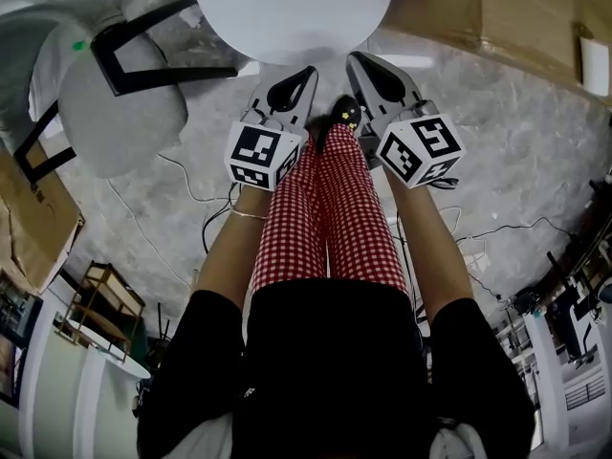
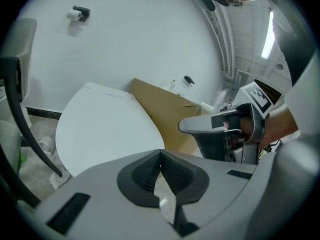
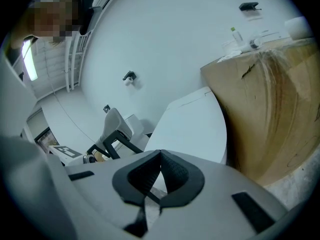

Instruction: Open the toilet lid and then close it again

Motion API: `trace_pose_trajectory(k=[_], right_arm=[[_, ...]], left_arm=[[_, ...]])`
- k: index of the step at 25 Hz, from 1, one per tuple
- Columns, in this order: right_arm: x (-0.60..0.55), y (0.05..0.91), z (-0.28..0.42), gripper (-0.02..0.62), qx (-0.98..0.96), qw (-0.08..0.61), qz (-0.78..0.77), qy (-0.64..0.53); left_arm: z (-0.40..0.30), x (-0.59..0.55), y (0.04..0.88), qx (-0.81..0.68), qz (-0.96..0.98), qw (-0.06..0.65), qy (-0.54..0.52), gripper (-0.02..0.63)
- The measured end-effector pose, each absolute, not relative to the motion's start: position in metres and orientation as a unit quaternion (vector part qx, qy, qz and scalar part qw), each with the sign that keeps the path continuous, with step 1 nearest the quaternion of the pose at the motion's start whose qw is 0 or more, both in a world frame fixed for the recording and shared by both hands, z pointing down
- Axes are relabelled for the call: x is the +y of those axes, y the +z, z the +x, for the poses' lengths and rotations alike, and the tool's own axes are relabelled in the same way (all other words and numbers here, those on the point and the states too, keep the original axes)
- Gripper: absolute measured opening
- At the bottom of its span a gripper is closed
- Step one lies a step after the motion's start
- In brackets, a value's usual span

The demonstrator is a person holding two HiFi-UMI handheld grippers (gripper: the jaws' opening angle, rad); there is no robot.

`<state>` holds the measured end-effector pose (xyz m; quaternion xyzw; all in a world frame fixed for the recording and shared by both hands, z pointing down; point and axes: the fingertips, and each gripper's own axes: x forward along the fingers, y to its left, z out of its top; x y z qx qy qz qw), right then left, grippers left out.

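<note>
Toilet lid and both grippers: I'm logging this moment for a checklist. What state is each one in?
Toilet lid: down, closed.
Left gripper: shut, holding nothing.
Right gripper: shut, holding nothing.
</note>
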<state>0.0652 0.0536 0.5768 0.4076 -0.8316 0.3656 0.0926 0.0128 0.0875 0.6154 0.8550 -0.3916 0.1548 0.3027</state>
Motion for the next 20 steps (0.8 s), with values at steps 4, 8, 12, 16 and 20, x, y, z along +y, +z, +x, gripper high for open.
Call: trace_pose_trajectory(k=[4,8,12,16,20], right_arm=[[0.053,0.567,0.066,0.02,-0.837,0.09,0.403,0.359],[0.055,0.553,0.065,0.02,-0.838,0.077,0.4,0.363],[0.059,0.544,0.064,0.02,-0.844,0.072,0.39,0.361],[0.06,0.536,0.064,0.02,-0.848,0.061,0.385,0.358],[0.063,0.527,0.065,0.02,-0.852,0.062,0.381,0.355]], left_arm=[[0.013,0.083,0.604,-0.392,0.859,0.293,0.151,0.003],[0.012,0.085,0.591,-0.393,0.86,0.286,0.154,0.003],[0.014,0.086,0.58,-0.393,0.863,0.282,0.148,0.003],[0.016,0.085,0.573,-0.396,0.863,0.277,0.148,0.004],[0.021,0.087,0.562,-0.386,0.869,0.272,0.148,0.003]])
